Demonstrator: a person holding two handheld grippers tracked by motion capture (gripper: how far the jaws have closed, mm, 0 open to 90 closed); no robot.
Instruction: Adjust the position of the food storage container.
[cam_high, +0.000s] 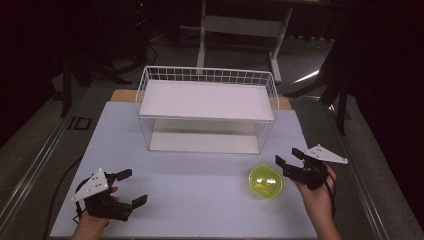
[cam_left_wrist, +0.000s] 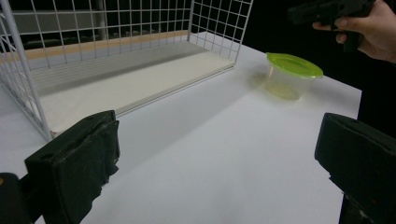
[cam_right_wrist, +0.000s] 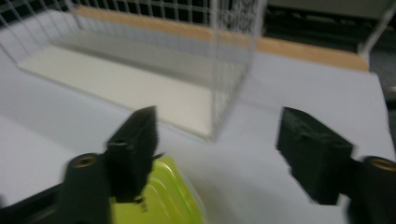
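One white wire rack (cam_high: 207, 107) with two shelves stands at the back of the white table (cam_high: 200, 190), one green-lidded clear container (cam_high: 265, 181) sits just beside the right gripper (cam_high: 289, 157), and both it and the left gripper (cam_high: 132, 187) hold their jaws wide apart, empty; no writing is legible.

A white wire-mesh shelf rack (cam_high: 207, 107) with two flat white boards stands at the far middle of a pale grey table (cam_high: 200, 200). A round clear container with a lime-green lid (cam_high: 265, 182) sits front right, just beside the right gripper (cam_high: 289, 157), jaws spread. The left gripper (cam_high: 131, 187), front left, is likewise spread, well apart from the container.
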